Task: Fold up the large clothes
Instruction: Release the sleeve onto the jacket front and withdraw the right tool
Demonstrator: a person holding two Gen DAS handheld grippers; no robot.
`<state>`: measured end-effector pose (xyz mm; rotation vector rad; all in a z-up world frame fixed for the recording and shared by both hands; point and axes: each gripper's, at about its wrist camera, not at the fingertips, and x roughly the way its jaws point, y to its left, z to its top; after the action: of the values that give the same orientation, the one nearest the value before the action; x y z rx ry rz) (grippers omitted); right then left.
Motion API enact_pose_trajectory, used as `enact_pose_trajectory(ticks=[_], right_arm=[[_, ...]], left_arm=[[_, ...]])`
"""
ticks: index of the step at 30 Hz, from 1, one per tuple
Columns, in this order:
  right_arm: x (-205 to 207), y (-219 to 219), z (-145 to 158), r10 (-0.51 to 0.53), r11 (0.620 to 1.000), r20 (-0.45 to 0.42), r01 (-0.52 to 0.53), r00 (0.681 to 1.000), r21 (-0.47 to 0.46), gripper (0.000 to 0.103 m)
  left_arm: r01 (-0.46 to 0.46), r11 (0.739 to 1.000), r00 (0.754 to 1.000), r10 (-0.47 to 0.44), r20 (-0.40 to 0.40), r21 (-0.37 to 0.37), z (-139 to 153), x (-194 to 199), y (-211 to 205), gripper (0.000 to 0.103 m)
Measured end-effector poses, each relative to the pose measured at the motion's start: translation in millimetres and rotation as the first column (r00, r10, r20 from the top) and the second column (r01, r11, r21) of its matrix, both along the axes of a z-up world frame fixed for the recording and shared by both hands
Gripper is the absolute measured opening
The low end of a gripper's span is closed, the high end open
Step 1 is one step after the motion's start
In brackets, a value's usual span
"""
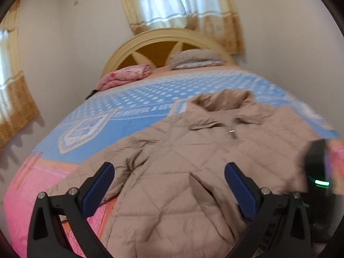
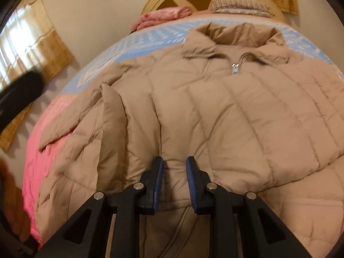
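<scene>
A beige quilted jacket [image 1: 193, 150] lies front up on the bed, zipped, with its collar toward the headboard. My left gripper [image 1: 169, 167] hangs open and wide over the jacket's lower left part, near the sleeve, with nothing between its fingers. In the right wrist view the jacket [image 2: 225, 107] fills the frame. My right gripper [image 2: 174, 172] sits at the bottom hem, jaws narrow, with a puffed ridge of hem fabric filling the gap and touching both pads. The right gripper shows as a dark blur [image 1: 316, 165] at the right edge of the left wrist view.
The bed has a blue dotted cover [image 1: 133, 99] and a pink blanket [image 1: 38, 193] near me. A folded pink cloth [image 1: 124, 75] and a grey knit pillow [image 1: 195, 59] lie by the wooden headboard [image 1: 150, 43]. Curtained windows are behind and on the left. A hand [image 2: 10, 204] shows at lower left.
</scene>
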<state>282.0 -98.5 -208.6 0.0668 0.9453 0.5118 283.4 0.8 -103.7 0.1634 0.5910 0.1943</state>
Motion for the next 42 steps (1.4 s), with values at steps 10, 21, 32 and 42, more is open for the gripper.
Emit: enact_pose_trajectory(ticks=[10, 21, 32, 42], right_arm=[[26.0, -116.5, 64.2, -0.261, 0.965, 0.13, 0.254, 0.957, 0.065, 0.023], [172.4, -193.7, 29.7, -0.397, 0.917, 0.034, 0.399, 0.917, -0.035, 0.023], [179.0, -195.5, -5.3, -0.38, 0.924, -0.007, 0.38, 0.925, -0.042, 0.022], [108.5, -223.7, 7.6, -0.352, 0.935, -0.03, 0.35, 0.936, -0.045, 0.023]], left_arm=[[-0.076, 0.986, 0.975, 0.105, -0.194, 0.151, -81.5, 44.5, -2.9, 0.103], [-0.06, 0.992, 0.971, 0.083, -0.225, 0.108, -89.2, 47.2, 0.8, 0.103], [0.02, 0.991, 0.99, -0.038, -0.136, -0.13, -18.2, 31.3, -14.7, 0.103], [0.026, 0.993, 0.951, -0.06, -0.302, -0.117, -98.7, 63.2, -22.3, 0.103]])
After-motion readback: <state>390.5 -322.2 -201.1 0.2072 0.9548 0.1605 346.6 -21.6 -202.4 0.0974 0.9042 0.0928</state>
